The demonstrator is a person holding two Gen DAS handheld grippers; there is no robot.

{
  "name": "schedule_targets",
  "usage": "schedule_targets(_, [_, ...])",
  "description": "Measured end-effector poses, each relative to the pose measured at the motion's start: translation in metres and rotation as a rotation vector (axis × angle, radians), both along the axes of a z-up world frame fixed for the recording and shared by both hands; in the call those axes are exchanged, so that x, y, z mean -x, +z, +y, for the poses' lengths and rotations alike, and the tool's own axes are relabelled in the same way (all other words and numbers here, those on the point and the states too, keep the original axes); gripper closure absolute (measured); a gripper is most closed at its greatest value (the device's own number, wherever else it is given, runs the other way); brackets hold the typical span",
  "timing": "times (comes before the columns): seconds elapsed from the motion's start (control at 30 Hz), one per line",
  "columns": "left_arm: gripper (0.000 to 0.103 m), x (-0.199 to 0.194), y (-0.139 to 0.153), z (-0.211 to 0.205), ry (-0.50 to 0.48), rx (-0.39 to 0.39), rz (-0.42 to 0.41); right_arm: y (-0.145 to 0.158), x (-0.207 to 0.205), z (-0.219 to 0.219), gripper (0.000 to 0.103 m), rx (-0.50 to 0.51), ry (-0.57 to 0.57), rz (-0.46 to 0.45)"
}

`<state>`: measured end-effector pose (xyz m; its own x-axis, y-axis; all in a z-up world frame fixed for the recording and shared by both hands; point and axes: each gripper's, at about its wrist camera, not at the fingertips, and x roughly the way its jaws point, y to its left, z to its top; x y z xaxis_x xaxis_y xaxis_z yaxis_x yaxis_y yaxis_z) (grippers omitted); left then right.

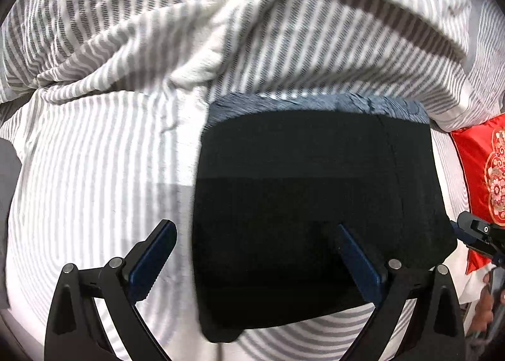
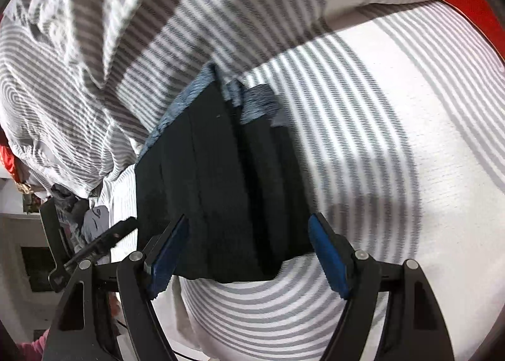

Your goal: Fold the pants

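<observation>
Folded black pants (image 1: 315, 203) lie flat on the striped bed (image 1: 94, 187); left tongs (image 1: 255, 253) and right tongs (image 2: 249, 253) hover wide, empty, apparently done.

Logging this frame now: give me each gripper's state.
Left gripper: open, holding nothing, over the folded black pants.
Right gripper: open, holding nothing, over the same pants.

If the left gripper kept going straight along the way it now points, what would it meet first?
Probably the folded black pants: the open left gripper straddles their left edge, one finger over the striped bedsheet. The height above the cloth is unclear.
</observation>
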<state>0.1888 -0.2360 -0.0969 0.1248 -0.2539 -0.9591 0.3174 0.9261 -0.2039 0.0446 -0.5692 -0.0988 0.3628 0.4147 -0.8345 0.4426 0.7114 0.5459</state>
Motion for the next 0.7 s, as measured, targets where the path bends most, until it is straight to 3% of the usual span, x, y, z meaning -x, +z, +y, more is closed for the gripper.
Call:
schedule_targets(0.33, [0.002, -0.022, -0.017, 0.010, -0.092, 0.036, 0.097, -0.019, -0.026, -0.015, 0.022, -0.052, 0.055, 0.024])
schedule_targets(0.7, [0.002, -0.034, -0.047, 0.005, -0.071, 0.036, 0.167, -0.039, -0.044, -0.013, 0.022, -0.105, 0.138, 0.029])
